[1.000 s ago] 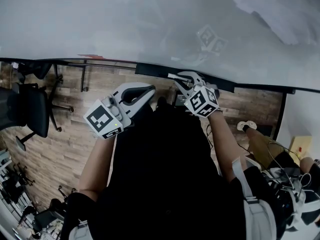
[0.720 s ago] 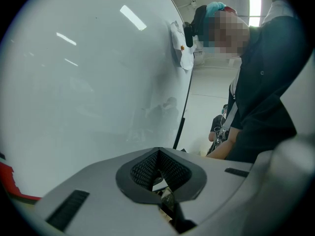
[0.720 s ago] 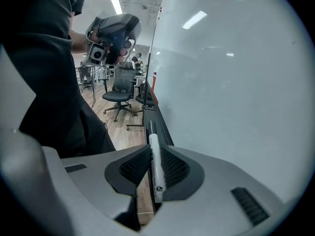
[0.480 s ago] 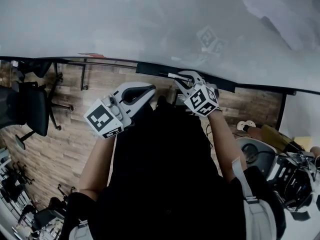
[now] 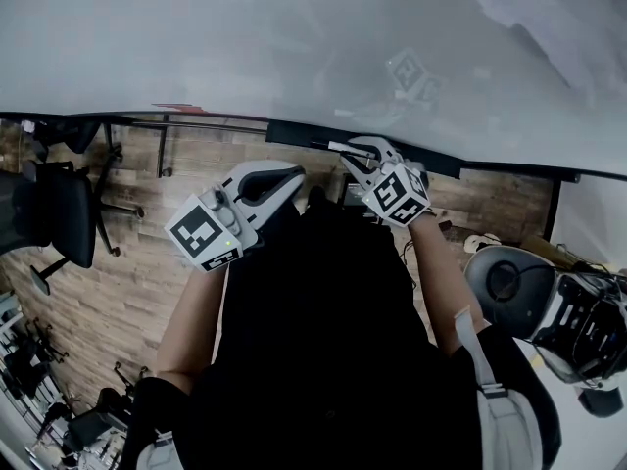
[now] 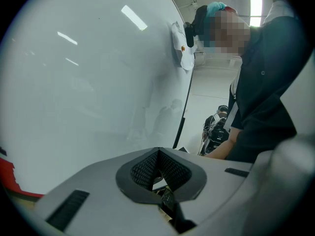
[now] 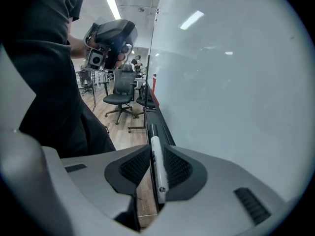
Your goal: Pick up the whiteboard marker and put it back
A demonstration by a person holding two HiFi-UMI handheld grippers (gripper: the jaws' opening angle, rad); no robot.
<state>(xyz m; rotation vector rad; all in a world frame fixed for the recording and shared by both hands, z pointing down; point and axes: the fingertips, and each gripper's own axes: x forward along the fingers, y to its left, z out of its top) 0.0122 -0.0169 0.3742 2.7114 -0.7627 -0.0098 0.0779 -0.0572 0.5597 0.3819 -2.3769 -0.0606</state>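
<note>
The whiteboard marker [image 7: 157,168] is white with a black cap at its far end. My right gripper [image 7: 157,149] is shut on it, holding it lengthwise just above the dark tray [image 7: 160,124] along the whiteboard's [image 7: 231,82] lower edge. In the head view the right gripper [image 5: 361,155] is at the tray [image 5: 294,133], and the marker [image 5: 338,148] pokes out to its left. My left gripper [image 5: 284,176] hangs a little left of it, away from the board. Its jaws meet at the tips with nothing between them [image 6: 158,151].
The whiteboard [image 5: 294,47] fills the upper half of the head view. Office chairs [image 5: 59,213] stand on the wooden floor to the left. Another person with grey equipment [image 5: 549,311] is close at the lower right. A red object [image 6: 7,173] lies by the board's edge.
My right gripper has shifted very slightly along the tray with the marker in it. The person at the lower right has moved, and round grey equipment has come into view there.
</note>
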